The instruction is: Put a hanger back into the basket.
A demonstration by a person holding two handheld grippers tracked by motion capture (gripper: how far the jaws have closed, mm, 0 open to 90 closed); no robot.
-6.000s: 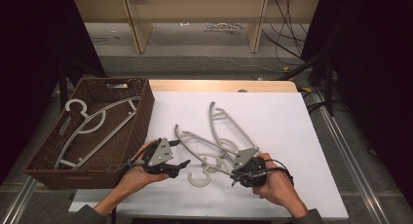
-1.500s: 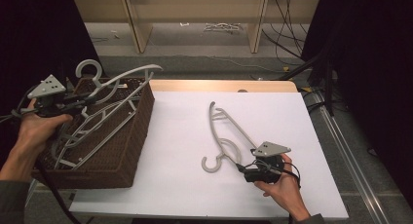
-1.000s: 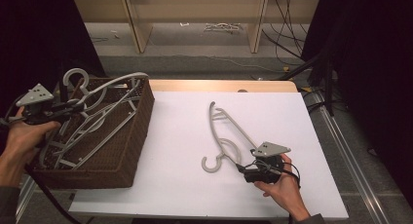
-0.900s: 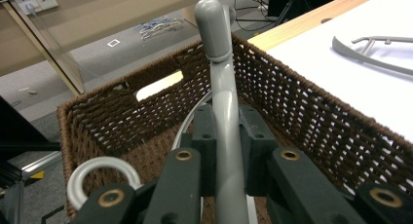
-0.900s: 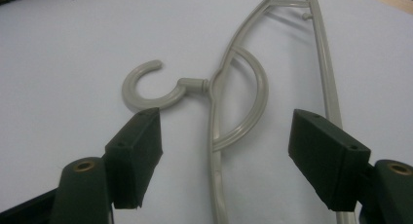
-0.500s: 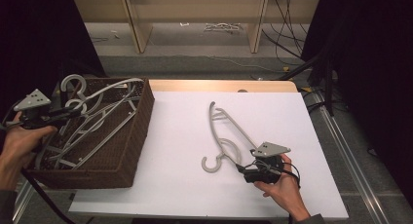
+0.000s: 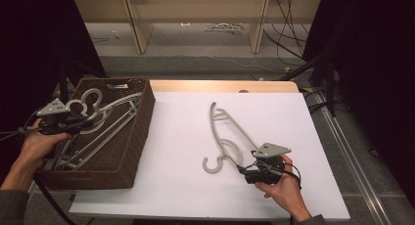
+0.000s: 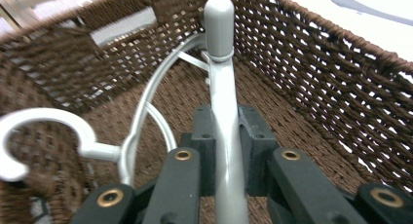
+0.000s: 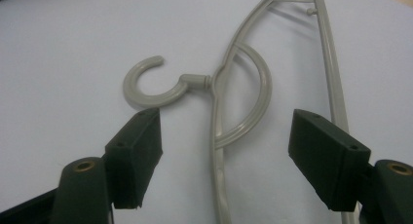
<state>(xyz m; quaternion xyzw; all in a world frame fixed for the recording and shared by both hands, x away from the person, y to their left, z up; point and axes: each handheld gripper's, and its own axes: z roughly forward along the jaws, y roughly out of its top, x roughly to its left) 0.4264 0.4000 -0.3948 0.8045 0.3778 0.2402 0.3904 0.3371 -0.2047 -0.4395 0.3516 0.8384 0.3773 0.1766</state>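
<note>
A grey plastic hanger (image 7: 116, 104) lies tilted in the brown wicker basket (image 7: 143, 121) at the table's left. My left gripper (image 7: 78, 122) is shut on that hanger's bar (image 8: 225, 112) just inside the basket (image 8: 316, 87), and the hanger's hook (image 8: 44, 126) curls to the left. More grey hangers (image 7: 98, 143) lie under it. A second grey hanger (image 7: 229, 132) lies flat on the white table top (image 7: 186, 137). My right gripper (image 7: 246, 168) rests beside that hanger's hook end. Its jaws (image 9: 229, 136) stand open on either side of the hanger's neck (image 9: 265, 87) without touching it.
A wooden strip (image 7: 220, 86) runs along the table's far edge. Beyond it stand a low shelf unit (image 7: 195, 19) and cables (image 7: 293, 19) on the floor. A metal rail (image 7: 352, 151) runs along the right side. Dark space borders the left.
My left hand has lowered the held hanger down into the basket. The right hand and the hanger on the table have not moved.
</note>
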